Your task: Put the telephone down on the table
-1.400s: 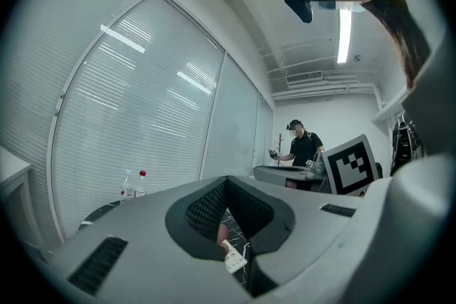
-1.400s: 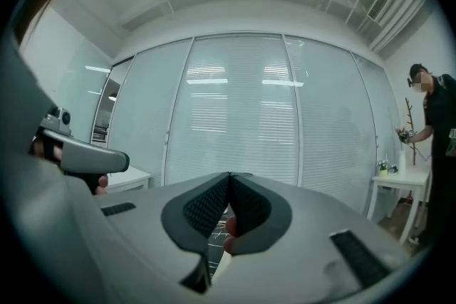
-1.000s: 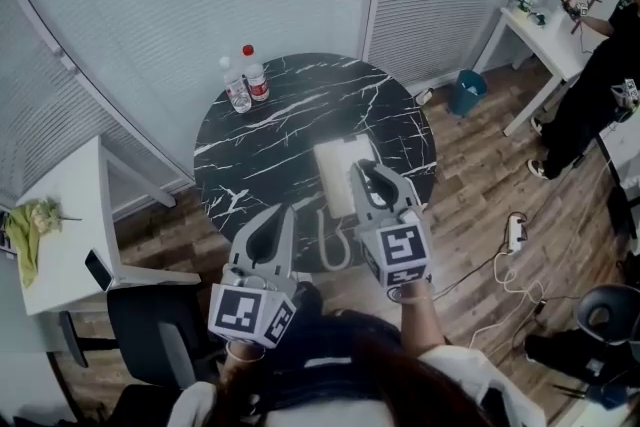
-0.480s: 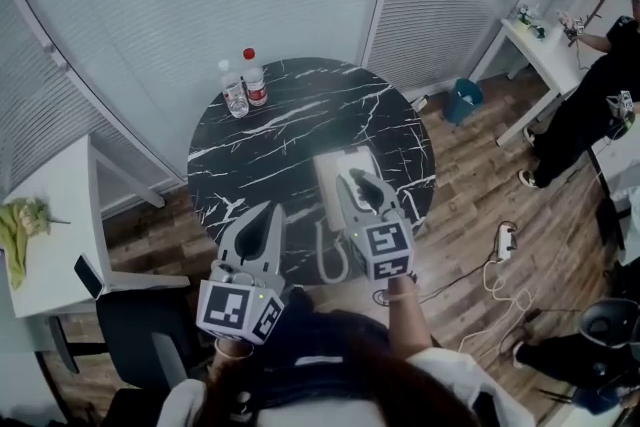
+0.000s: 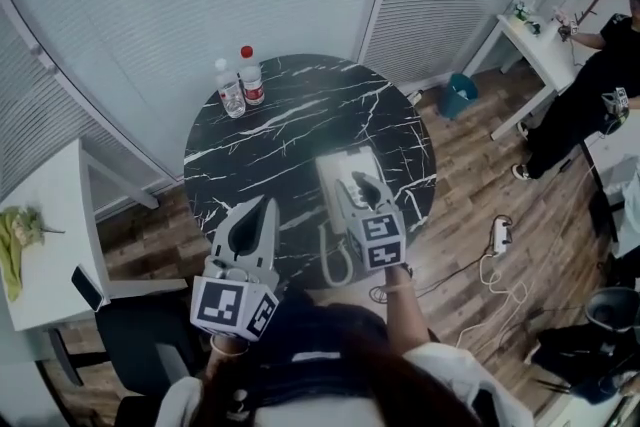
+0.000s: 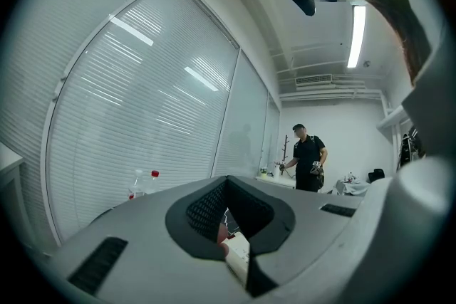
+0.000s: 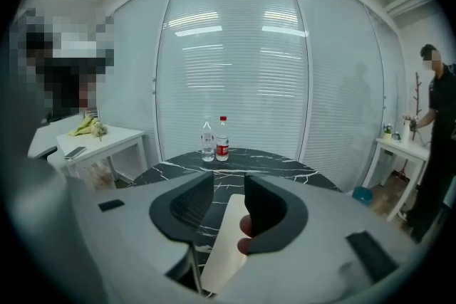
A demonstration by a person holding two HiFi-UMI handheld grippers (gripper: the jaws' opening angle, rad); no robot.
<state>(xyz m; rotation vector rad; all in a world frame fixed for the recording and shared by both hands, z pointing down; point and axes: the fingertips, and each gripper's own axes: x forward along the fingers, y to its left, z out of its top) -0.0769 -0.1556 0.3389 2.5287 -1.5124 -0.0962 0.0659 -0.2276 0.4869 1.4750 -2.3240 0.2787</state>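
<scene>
Telephone (image 7: 224, 238) lies lengthwise along right gripper (image 7: 228, 183); its released fingers (image 7: 269, 206), just opening, straddle it; left gripper (image 6: 226, 187) clenched.

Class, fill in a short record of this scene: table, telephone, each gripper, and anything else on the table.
Table: round, black marble
Telephone: white, near edge of table, cord hanging off
Right gripper: jaws apart, just been opening, telephone between them
Left gripper: jaws together, empty
Bottles: two, upright, far side

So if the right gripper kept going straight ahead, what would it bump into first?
Likely the white telephone: it lies between the right gripper's jaws, which have just been opening. Beyond it comes the black table, though depth is unclear.
</scene>
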